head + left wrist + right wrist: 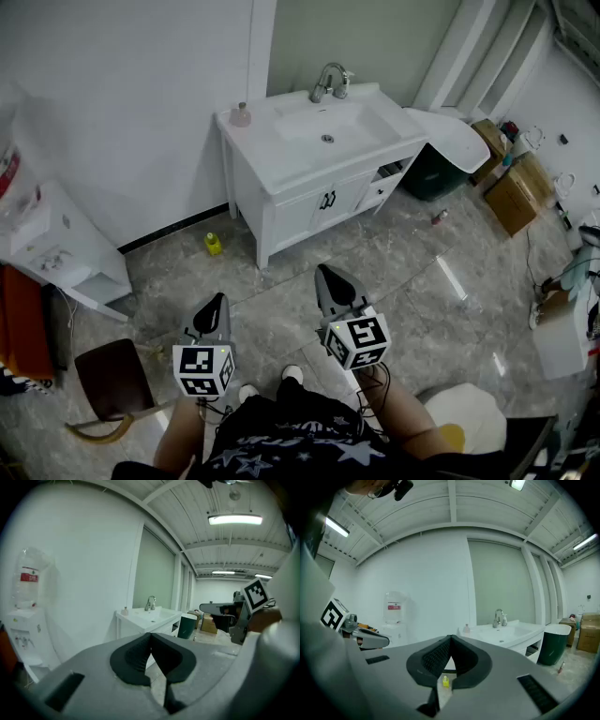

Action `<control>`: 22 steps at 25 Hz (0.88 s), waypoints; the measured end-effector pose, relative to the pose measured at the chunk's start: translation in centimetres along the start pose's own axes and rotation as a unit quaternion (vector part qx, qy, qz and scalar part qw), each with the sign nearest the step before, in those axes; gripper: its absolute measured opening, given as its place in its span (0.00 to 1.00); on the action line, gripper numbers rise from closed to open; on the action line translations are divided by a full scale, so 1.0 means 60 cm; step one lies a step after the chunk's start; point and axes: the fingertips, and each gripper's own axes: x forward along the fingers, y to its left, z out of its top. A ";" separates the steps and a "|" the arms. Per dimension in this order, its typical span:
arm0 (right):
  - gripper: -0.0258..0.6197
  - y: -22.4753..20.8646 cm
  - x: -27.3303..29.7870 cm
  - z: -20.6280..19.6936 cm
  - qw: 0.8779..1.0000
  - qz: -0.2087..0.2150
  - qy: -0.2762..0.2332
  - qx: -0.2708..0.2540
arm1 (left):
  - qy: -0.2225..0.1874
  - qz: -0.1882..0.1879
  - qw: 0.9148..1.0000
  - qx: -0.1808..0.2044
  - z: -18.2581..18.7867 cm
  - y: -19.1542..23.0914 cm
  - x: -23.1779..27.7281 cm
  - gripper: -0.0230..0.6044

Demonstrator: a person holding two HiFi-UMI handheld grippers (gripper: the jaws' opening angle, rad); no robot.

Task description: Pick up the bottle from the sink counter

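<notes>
Grey marble-look tiled floor (441, 281) across the whole near area, plain white wall (131, 103) at far left. White vanity cabinet with moulded sink counter (281, 178) at far centre against that wall, chrome tap (327, 82) at the back of the basin. White water dispenser with clear jug (58, 251) at left, well apart from the vanity. Dark green bin (433, 175) just right of the vanity, brown cardboard boxes (512, 195) further right. Dark brown chair seat (112, 377) on the floor at near left.

Person standing near centre, well back from the vanity, one gripper in each hand, both pointing toward it. Left gripper (217, 302) low at near left: dark ribbed pads (133, 658) pressed tip to tip in the left gripper view, nothing between them. Right gripper (327, 276) slightly further forward at near right: jaws likewise fully closed in the right gripper view, empty.

Small yellow bottle (214, 244) upright on the floor by the vanity's left leg. Shows in the right gripper view through the slot below the closed pads, but far off on the floor, not gripped.

Small pale pink capped bottle (241, 114) upright on the counter's far left corner, left of the basin and apart from the tap. Untouched, well apart from both grippers.
</notes>
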 end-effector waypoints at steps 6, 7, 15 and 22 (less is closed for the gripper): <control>0.04 -0.031 -0.028 -0.007 1.000 0.000 -0.005 0.003 | 0.001 -0.010 1.000 0.006 0.005 -0.043 0.012 0.07; 0.04 -0.036 -0.030 -0.010 1.000 0.002 -0.002 0.005 | 0.001 -0.011 1.000 0.007 0.005 -0.048 0.015 0.07; 0.04 -0.080 -0.025 -0.042 0.999 0.024 0.006 0.026 | 0.006 0.014 1.000 -0.002 0.003 -0.062 0.037 0.07; 0.04 -0.103 0.015 -0.045 0.997 0.070 0.007 0.026 | -0.029 0.071 0.997 -0.009 0.036 -0.053 0.055 0.07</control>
